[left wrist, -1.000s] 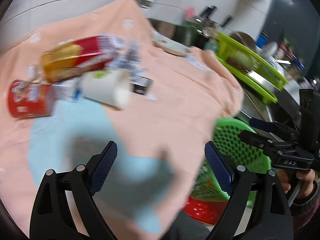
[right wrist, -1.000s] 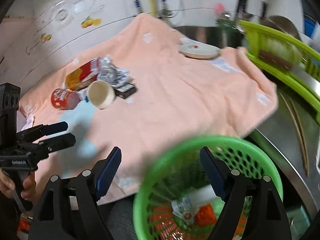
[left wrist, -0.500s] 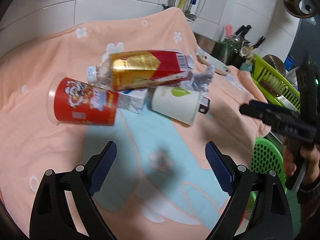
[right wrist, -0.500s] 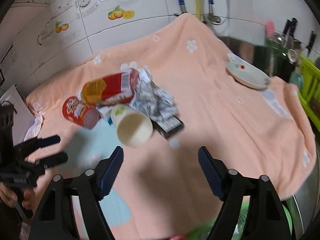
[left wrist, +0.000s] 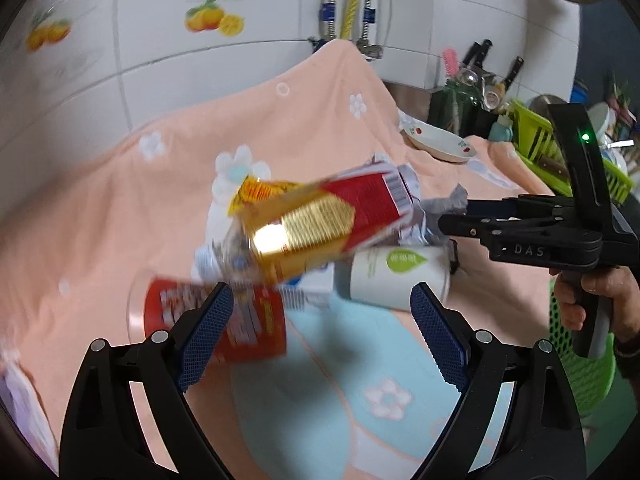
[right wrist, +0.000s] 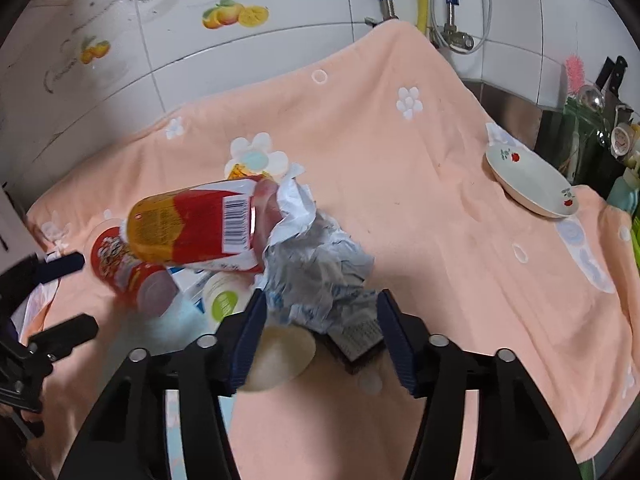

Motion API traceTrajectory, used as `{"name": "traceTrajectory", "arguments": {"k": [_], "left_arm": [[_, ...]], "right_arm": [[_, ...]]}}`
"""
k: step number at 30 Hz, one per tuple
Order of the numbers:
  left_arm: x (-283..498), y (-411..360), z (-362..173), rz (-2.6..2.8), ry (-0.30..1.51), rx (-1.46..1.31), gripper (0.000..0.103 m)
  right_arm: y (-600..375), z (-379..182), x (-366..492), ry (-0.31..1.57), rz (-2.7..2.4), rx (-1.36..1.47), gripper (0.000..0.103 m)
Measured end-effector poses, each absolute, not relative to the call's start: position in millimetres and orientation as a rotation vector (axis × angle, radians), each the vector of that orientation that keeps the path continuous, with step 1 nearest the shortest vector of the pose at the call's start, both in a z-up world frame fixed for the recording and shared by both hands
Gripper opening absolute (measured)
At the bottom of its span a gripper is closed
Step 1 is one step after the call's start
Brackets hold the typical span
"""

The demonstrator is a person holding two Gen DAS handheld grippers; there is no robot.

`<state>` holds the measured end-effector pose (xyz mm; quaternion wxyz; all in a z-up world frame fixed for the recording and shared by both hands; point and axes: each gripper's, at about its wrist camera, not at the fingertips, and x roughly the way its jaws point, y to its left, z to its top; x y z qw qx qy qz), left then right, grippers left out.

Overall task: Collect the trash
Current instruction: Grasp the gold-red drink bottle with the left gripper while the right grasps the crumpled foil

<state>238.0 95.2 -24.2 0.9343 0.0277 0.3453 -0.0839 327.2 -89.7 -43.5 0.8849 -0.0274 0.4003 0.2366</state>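
Note:
A pile of trash lies on the peach towel point(right wrist: 420, 200): a red and gold carton point(left wrist: 320, 220) point(right wrist: 196, 228), a red snack cup point(left wrist: 224, 324) point(right wrist: 128, 272), a white paper cup point(left wrist: 396, 276) point(right wrist: 276, 348), crumpled paper point(right wrist: 320, 272) and a dark flat packet point(right wrist: 356, 340). My left gripper point(left wrist: 320, 336) is open, close in front of the red cup and carton. My right gripper point(right wrist: 320, 336) is open, its jaws either side of the crumpled paper and dark packet. It also shows in the left wrist view point(left wrist: 452, 216), by the paper.
A white plate with cherries point(right wrist: 532, 184) sits at the towel's far right. A green basket point(left wrist: 580, 360) is at the right edge below the table. A green dish rack point(left wrist: 560, 152) and knives stand behind. Tiled wall and pipes are at the back.
Both grippers have moved from the green basket over to the trash pile and closed in on it. The right gripper now straddles the crumpled paper; both stay open.

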Motion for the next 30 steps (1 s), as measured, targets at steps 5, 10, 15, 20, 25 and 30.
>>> {"name": "traceTrajectory", "arguments": {"k": [5, 10, 15, 20, 25, 30], "left_arm": [[265, 88, -16, -0.227, 0.705, 0.172, 0.096], [289, 77, -17, -0.265, 0.711, 0.302, 0.096], [308, 66, -26, -0.300, 0.718, 0.419, 0.097], [322, 64, -39, -0.325, 0.741, 0.472, 0.097], [332, 63, -46, -0.360, 0.755, 0.492, 0.097], [338, 58, -51, -0.395, 0.773, 0.510, 0.097]], "right_arm": [[-86, -50, 339, 0.850, 0.491, -0.049, 0.037], [-87, -52, 340, 0.857, 0.497, -0.040, 0.020], [-92, -47, 337, 0.843, 0.489, -0.030, 0.016], [-95, -42, 335, 0.828, 0.482, -0.029, 0.015], [-101, -39, 333, 0.815, 0.460, -0.034, 0.015], [-110, -39, 332, 0.816, 0.436, -0.034, 0.015]]}}
